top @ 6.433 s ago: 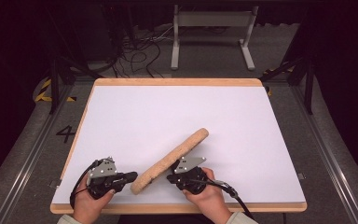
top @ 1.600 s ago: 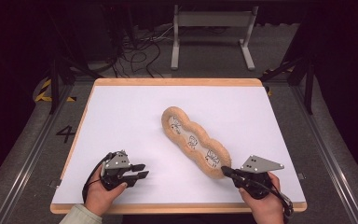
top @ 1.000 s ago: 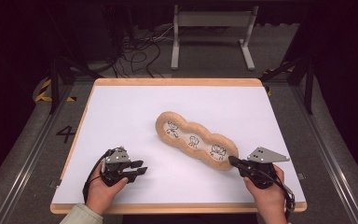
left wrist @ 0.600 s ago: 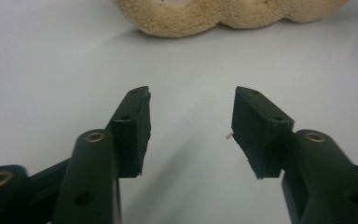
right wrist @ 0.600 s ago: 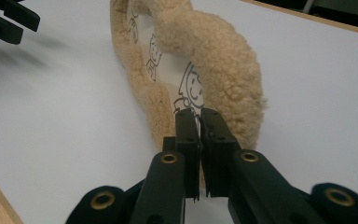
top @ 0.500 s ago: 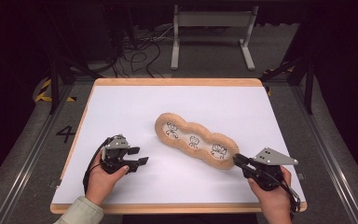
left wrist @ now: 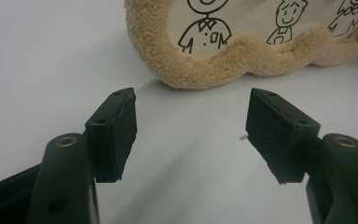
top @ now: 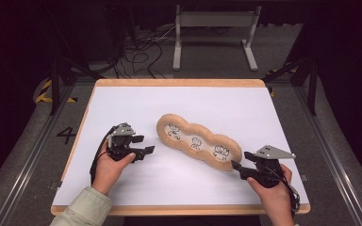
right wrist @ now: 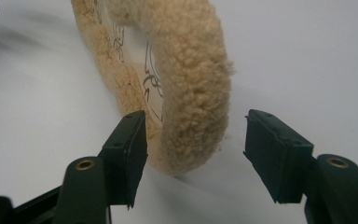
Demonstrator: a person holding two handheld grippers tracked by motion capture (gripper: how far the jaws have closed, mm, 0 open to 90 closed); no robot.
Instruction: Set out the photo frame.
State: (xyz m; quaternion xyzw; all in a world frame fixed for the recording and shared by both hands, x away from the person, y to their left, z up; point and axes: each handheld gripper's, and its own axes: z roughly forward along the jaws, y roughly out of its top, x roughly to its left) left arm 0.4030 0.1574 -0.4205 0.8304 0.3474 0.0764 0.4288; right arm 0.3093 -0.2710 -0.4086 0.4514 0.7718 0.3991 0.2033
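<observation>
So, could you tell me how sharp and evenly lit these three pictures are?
High view: mat bright and even, surroundings dark, slightly soft. Left gripper view: plush fairly sharp, near tongs a bit soft. Right gripper view: plush rim sharp, mat behind blurred, faint shadow at left.

- A lab or recording studio, not a home.
- A white board (top: 122,99) with a wood edge serves as the table, set on a grey carpeted floor (top: 23,155).
- Metal rails (top: 26,160) run along the floor on both sides.
- Yellow-black hazard tape (top: 45,92) and a painted number 4 (top: 67,135) mark the floor.
- Loose cables (top: 139,47) and a grey metal stand (top: 214,28) sit behind, against dark surroundings.
</observation>
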